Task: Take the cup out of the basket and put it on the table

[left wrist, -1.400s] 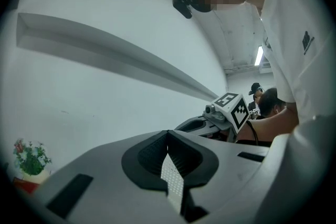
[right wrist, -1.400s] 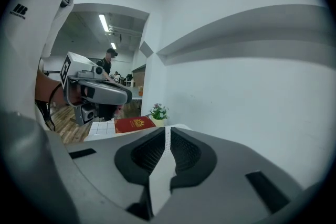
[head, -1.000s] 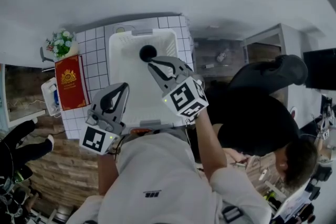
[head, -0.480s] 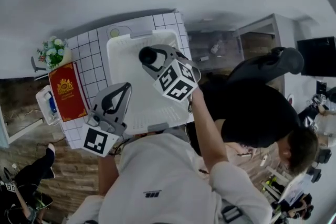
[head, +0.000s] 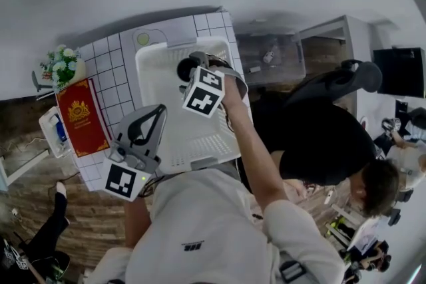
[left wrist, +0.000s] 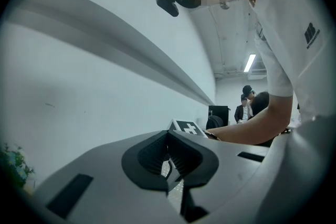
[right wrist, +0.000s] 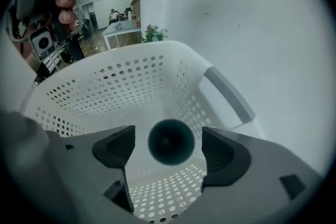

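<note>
A dark cup point(head: 186, 67) stands in the far part of the white perforated basket point(head: 160, 56) on the tiled table. My right gripper point(head: 197, 67) reaches down into the basket right over it. In the right gripper view the cup point(right wrist: 171, 141) shows from above, mouth up, between the two jaws of my right gripper point(right wrist: 168, 147). The jaws are opening wide and neither pad touches the cup. My left gripper point(head: 154, 112) hangs shut and empty over the basket's near left corner. Its pads point(left wrist: 169, 157) meet in the left gripper view.
The white tiled table point(head: 110, 70) carries a red book point(head: 78, 118), a small flower pot point(head: 60, 66) and a white-and-blue box point(head: 52, 132) left of the basket. A person in black point(head: 326, 143) bends over at the right. A grey handle point(right wrist: 231, 97) runs along the basket's rim.
My right gripper has moved from above the basket's middle down to the cup at the far end, and its jaws have gone from shut to wide. The left gripper has stayed put.
</note>
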`<state>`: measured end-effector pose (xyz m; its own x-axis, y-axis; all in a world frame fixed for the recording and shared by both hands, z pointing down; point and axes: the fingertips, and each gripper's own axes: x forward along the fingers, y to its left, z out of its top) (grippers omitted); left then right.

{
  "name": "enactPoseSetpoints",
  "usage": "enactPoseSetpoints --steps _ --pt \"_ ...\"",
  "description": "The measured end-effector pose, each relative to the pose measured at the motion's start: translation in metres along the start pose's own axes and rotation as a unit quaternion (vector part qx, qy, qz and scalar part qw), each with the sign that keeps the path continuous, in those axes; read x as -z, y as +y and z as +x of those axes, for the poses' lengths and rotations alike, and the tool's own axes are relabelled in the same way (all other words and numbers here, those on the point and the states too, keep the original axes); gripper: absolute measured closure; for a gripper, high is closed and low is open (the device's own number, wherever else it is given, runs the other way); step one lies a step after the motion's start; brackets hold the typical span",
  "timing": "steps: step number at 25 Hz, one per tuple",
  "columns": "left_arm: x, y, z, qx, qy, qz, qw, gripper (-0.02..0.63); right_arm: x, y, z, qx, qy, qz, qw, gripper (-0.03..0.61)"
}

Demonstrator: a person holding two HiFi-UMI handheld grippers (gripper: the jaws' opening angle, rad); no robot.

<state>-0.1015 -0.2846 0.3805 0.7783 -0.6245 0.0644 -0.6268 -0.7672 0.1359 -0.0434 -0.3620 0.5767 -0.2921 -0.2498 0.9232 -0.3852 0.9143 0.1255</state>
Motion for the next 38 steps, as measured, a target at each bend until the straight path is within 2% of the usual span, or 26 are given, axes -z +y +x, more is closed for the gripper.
enactPoseSetpoints --steps 5,12,19,25,32,38 --pt "0.005 0.002 -0.001 0.002 0.003 -0.003 1.0000 0.603 0.012 -0.005 0.020 0.000 0.042 -0.007 0.999 0.186" --pt "0.005 0.003 -0.001 0.000 0.003 -0.005 1.0000 0.604 0.017 -0.003 0.042 -0.007 0.062 0.000 0.998 0.186" --pt "0.007 0.005 -0.004 -0.005 0.005 -0.006 1.0000 0.603 0.018 -0.014 0.048 0.032 0.060 0.004 0.998 0.187" --pt "0.007 0.004 -0.007 -0.008 0.006 -0.009 0.9999 0.603 0.021 -0.009 0.046 0.033 0.069 -0.024 0.997 0.192" --pt "0.011 0.005 -0.007 -0.008 0.007 -0.010 0.9999 0.603 0.024 0.002 0.042 0.025 0.069 -0.035 0.997 0.193" --pt "0.012 0.004 -0.007 -0.006 0.007 -0.012 0.9999 0.603 0.019 0.009 0.029 0.027 0.047 -0.037 0.998 0.196"
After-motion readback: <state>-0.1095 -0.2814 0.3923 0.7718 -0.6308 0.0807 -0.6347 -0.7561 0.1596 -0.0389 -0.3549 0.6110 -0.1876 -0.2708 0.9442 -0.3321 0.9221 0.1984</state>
